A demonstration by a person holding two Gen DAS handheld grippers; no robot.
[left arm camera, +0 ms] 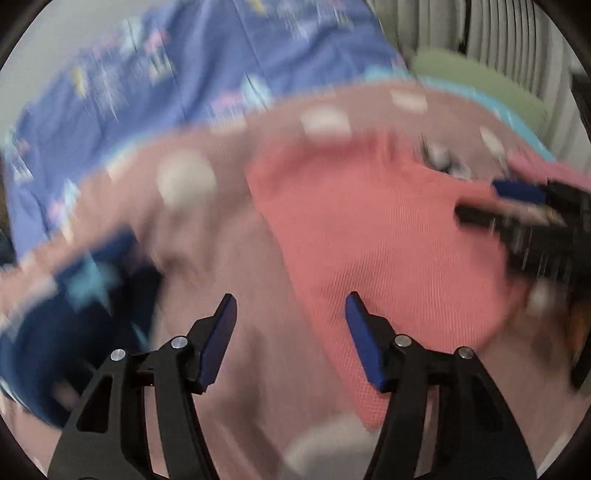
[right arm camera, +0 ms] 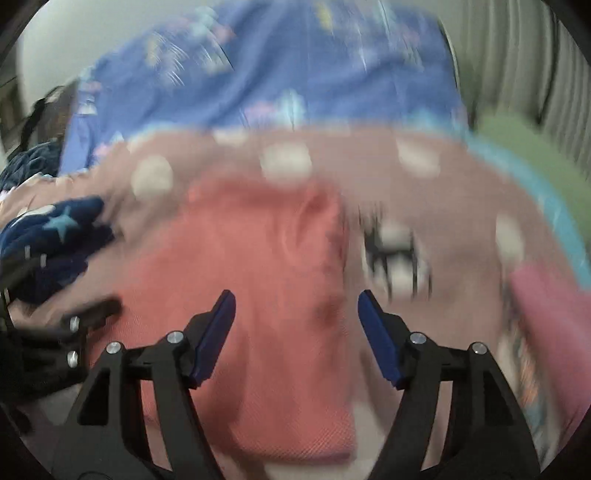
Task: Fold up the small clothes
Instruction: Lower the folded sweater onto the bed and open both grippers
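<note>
A coral-pink knitted garment [left arm camera: 388,240] lies spread on a dusty-pink spotted blanket [left arm camera: 207,229]. My left gripper [left arm camera: 291,306] hovers over the garment's left edge, its jaws apart with nothing between them. The right gripper [left arm camera: 517,206] shows blurred at the garment's right side in the left wrist view. In the right wrist view the same coral garment [right arm camera: 251,258] fills the middle, and my right gripper [right arm camera: 297,302] stands open above it, holding nothing. Part of the left gripper [right arm camera: 74,325] appears at the left edge there.
A dark navy cloth with light stars [right arm camera: 55,236] lies bunched at the left. A purple patterned bedsheet [left arm camera: 192,62] lies behind the blanket. A brighter pink cloth [right arm camera: 550,317] sits at the right. A green cushion [left arm camera: 480,88] and curtain [left arm camera: 480,26] stand beyond.
</note>
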